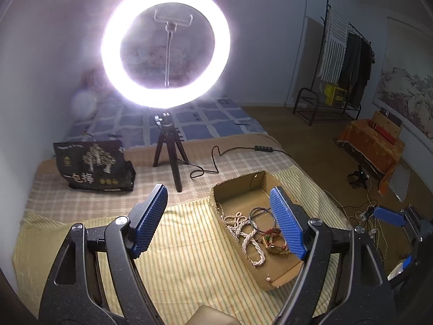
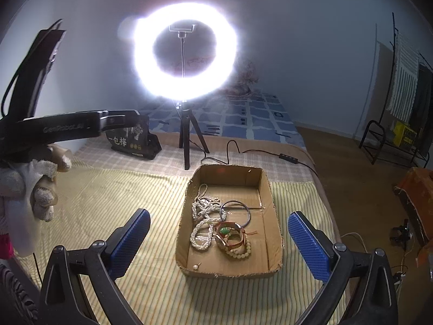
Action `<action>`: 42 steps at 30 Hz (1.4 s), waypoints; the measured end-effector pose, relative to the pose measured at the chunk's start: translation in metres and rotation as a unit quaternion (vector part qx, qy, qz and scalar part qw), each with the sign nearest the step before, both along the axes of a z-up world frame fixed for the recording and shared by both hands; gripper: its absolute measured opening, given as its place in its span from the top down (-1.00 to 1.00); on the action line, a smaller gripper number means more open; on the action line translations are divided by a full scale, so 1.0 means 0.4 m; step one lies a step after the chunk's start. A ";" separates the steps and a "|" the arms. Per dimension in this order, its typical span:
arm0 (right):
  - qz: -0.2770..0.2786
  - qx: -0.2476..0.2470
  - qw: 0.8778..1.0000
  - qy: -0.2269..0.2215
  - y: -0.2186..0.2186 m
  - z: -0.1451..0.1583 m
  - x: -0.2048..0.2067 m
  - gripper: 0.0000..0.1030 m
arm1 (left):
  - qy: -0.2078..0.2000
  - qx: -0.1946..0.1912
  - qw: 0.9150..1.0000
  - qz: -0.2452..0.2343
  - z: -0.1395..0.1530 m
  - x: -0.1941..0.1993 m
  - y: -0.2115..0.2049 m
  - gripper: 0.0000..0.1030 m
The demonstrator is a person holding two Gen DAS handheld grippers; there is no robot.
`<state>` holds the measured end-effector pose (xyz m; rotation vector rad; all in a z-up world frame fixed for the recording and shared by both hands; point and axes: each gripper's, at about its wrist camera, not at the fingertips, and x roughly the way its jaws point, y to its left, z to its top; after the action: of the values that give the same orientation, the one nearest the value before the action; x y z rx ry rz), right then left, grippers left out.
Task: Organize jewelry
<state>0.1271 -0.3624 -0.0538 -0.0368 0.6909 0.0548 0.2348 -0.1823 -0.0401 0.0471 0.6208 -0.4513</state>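
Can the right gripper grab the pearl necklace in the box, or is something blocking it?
Probably yes. The right gripper is open and aimed at the open-topped cardboard box. The pearl necklace lies uncovered inside, though it touches the bangle, which might come along.

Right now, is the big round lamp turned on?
On. The ring lamp on its little tripod glows bright white, with glare spreading over the wall behind it in both views.

Open-topped box [image 2: 186, 224] — tripod [image 2: 186, 146] behind
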 end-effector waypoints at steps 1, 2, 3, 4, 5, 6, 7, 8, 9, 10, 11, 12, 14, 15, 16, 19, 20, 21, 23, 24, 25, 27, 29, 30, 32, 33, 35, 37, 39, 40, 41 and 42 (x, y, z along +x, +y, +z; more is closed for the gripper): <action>-0.002 0.002 1.000 -0.002 0.002 0.007 -0.008 -0.99 | -0.003 0.000 1.000 0.000 0.008 -0.011 0.006 -0.57; -0.005 0.004 1.000 -0.003 0.006 0.015 -0.018 -0.99 | -0.007 0.000 1.000 0.002 0.017 -0.025 0.014 -0.58; -0.007 0.005 1.000 -0.005 0.009 0.022 -0.025 -0.99 | -0.011 0.000 1.000 0.003 0.028 -0.042 0.023 -0.67; -0.011 0.005 1.000 -0.006 0.011 0.029 -0.032 -0.99 | -0.014 -0.002 1.000 0.004 0.035 -0.054 0.031 -0.78; -0.018 0.004 1.000 -0.008 0.015 0.037 -0.040 -0.99 | -0.020 -0.005 1.000 0.006 0.044 -0.071 0.041 -0.82; -0.024 0.001 1.000 -0.010 0.018 0.044 -0.048 -0.99 | -0.027 -0.007 1.000 0.009 0.054 -0.088 0.051 -0.86; -0.029 -0.002 0.999 -0.013 0.021 0.050 -0.055 -0.99 | -0.034 -0.008 0.999 0.010 0.063 -0.107 0.060 -0.87; -0.034 -0.007 0.999 -0.017 0.026 0.058 -0.064 -0.99 | -0.039 -0.007 0.999 0.010 0.069 -0.121 0.066 -0.87; -0.039 -0.011 0.999 -0.020 0.031 0.065 -0.072 -0.99 | -0.044 -0.005 0.999 0.011 0.076 -0.138 0.073 -0.88; -0.044 -0.014 0.999 -0.022 0.035 0.072 -0.081 -0.99 | -0.047 -0.003 0.999 0.011 0.080 -0.152 0.079 -0.89; -0.048 -0.016 0.998 -0.024 0.039 0.078 -0.088 -0.99 | -0.049 -0.002 0.999 0.011 0.084 -0.166 0.085 -0.90; -0.051 -0.018 0.998 -0.027 0.043 0.082 -0.094 -0.99 | -0.052 -0.002 0.999 0.011 0.086 -0.181 0.092 -0.92; -0.056 -0.024 0.998 -0.034 0.050 0.089 -0.109 -0.99 | -0.056 -0.003 0.998 0.012 0.091 -0.205 0.104 -0.93; -0.060 -0.026 0.997 -0.038 0.053 0.091 -0.117 -0.99 | -0.057 -0.002 0.998 0.013 0.092 -0.216 0.109 -0.93; -0.063 -0.027 0.997 -0.040 0.054 0.092 -0.121 -0.99 | -0.061 -0.001 0.998 0.015 0.095 -0.228 0.115 -0.93; -0.068 -0.025 0.996 -0.048 0.057 0.090 -0.133 -0.99 | -0.074 0.007 0.997 0.020 0.096 -0.259 0.127 -0.98; -0.071 -0.024 0.996 -0.048 0.056 0.087 -0.137 -0.99 | -0.078 0.008 0.997 0.023 0.095 -0.268 0.132 -1.00; -0.073 -0.024 0.996 -0.048 0.055 0.085 -0.139 -0.99 | -0.080 0.009 0.997 0.024 0.093 -0.277 0.136 -1.00; -0.074 -0.023 0.996 -0.047 0.053 0.079 -0.140 -0.99 | -0.077 0.016 0.997 0.023 0.088 -0.288 0.138 -1.00; -0.075 -0.021 0.996 -0.047 0.051 0.077 -0.140 -0.99 | -0.076 0.021 0.997 0.022 0.085 -0.292 0.138 -1.00; -0.077 -0.021 0.996 -0.048 0.051 0.075 -0.142 -0.99 | -0.077 0.026 0.996 0.022 0.081 -0.294 0.137 -1.00; -0.078 -0.018 0.996 -0.050 0.048 0.073 -0.143 -0.99 | -0.080 0.033 0.996 0.022 0.073 -0.303 0.138 -1.00; -0.079 -0.014 0.995 -0.054 0.049 0.075 -0.146 -0.99 | -0.080 0.034 0.996 0.022 0.068 -0.308 0.139 -1.00; -0.080 -0.012 0.995 -0.056 0.049 0.077 -0.147 -0.99 | -0.079 0.033 0.996 0.021 0.066 -0.310 0.140 -1.00; -0.083 -0.010 0.995 -0.060 0.050 0.081 -0.147 -0.99 | -0.077 0.033 0.996 0.023 0.064 -0.311 0.141 -1.00; -0.084 -0.010 0.994 -0.062 0.051 0.082 -0.147 -0.99 | -0.076 0.035 0.996 0.026 0.064 -0.311 0.141 -1.00; -0.085 -0.011 0.994 -0.063 0.052 0.080 -0.144 -0.99 | -0.072 0.036 0.996 0.027 0.061 -0.309 0.143 -1.00; -0.084 -0.013 0.994 -0.064 0.052 0.078 -0.144 -0.99 | -0.067 0.039 0.997 0.026 0.056 -0.312 0.142 -1.00; -0.083 -0.013 0.994 -0.063 0.055 0.076 -0.145 -0.99 | -0.066 0.042 0.997 0.025 0.051 -0.315 0.142 -1.00; -0.083 -0.014 0.994 -0.063 0.055 0.076 -0.145 -0.99 | -0.066 0.045 0.996 0.025 0.050 -0.316 0.140 -1.00; -0.082 -0.016 0.995 -0.062 0.056 0.075 -0.145 -0.99 | -0.066 0.046 0.996 0.024 0.049 -0.317 0.141 -1.00; -0.082 -0.017 0.995 -0.062 0.055 0.074 -0.145 -0.99 | -0.067 0.047 0.996 0.025 0.049 -0.319 0.141 -1.00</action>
<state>0.0690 -0.3402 -0.0241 -0.0162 0.5678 -0.1169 0.1074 -0.1260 -0.0203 0.1498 0.5089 -0.3680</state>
